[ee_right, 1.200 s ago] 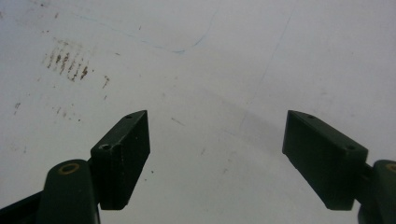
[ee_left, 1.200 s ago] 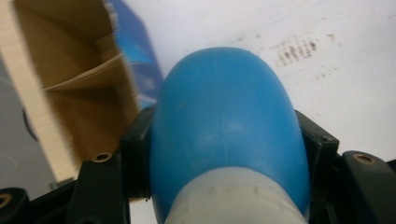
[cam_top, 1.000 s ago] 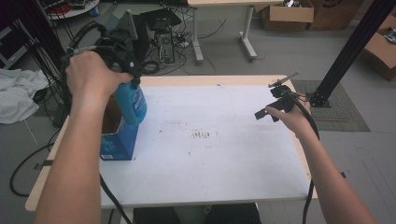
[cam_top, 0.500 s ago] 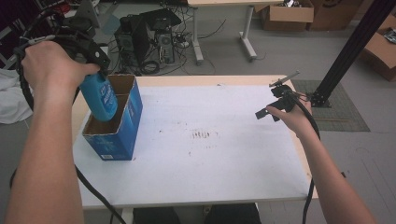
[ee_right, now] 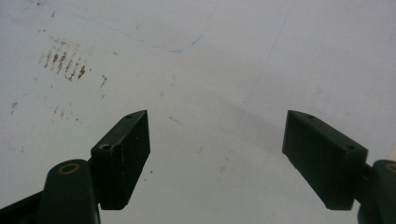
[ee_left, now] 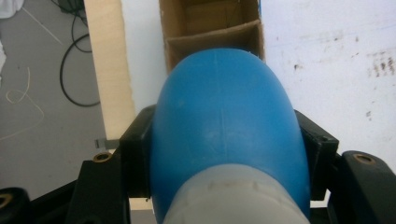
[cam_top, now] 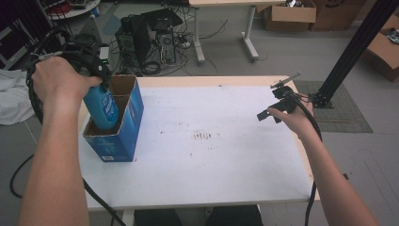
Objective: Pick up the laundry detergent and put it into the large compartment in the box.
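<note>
A blue bottle (cam_top: 102, 109) with a pale cap hangs bottom down, its lower end inside the near compartment of a blue cardboard box (cam_top: 121, 141) at the table's left edge. My left gripper (cam_top: 98, 86) is shut on the bottle's upper body. In the left gripper view both jaws press the sides of the bottle (ee_left: 224, 107), and the box (ee_left: 210, 23) shows its cardboard divider beyond. My right gripper (cam_top: 273, 104) hovers over the table's right side. Its jaws stand wide open with nothing between them (ee_right: 215, 126).
The white tabletop (cam_top: 211, 165) has small brown stains in the middle. A black stand post (cam_top: 348, 52) rises past the right corner. Computer towers (cam_top: 150, 37) and cables lie on the floor behind the table. A white cloth (cam_top: 11, 101) lies at the left.
My left hand has carried the bottle leftward and down, from above the box's right wall into its near compartment. The right gripper has not moved.
</note>
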{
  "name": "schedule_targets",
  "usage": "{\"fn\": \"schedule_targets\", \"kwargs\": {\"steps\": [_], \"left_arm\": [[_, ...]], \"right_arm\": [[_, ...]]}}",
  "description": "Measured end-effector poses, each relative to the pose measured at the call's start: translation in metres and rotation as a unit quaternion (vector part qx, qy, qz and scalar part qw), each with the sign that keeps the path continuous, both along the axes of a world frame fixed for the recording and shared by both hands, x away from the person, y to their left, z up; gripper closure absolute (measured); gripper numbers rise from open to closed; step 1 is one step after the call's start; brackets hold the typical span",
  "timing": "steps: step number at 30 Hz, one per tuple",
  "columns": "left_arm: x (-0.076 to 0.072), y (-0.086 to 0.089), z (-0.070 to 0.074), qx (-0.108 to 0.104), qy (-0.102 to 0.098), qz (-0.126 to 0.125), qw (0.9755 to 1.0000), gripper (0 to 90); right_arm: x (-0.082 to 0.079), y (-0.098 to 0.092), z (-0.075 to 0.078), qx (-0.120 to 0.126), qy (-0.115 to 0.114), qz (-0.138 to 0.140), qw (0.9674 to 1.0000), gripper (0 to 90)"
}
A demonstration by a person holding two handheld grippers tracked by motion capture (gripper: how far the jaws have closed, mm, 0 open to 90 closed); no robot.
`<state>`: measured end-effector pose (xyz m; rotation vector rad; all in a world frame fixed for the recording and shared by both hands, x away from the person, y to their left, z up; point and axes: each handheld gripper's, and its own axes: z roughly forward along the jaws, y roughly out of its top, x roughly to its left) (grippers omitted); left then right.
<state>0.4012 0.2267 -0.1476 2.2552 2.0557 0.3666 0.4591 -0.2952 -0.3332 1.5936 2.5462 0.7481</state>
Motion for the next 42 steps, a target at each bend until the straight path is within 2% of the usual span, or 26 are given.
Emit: {"fn": "schedule_targets", "kwargs": {"steps": [12,17,23,42], "left_arm": [[0.012,0.002,-0.054,-0.003,0.03,-0.004,0.9995,38.1],[0.017,0.002,-0.071,-0.013,0.038,-0.001,0.9992,38.1],[0.021,0.002,-0.091,-0.006,0.048,0.002,0.9988,38.1],[0.023,0.011,-0.131,-0.011,0.068,0.01,0.9976,38.0]], "right_arm": [[0.001,-0.002,-0.001,-0.002,0.001,-0.002,1.0,23.6],[0.001,-0.001,-0.002,-0.004,0.0,0.001,1.0,23.6],[0.001,0.0,-0.001,-0.006,-0.001,0.004,1.0,23.7],[0.001,-0.001,-0.002,-0.006,0.001,0.002,1.0,24.0]]}}
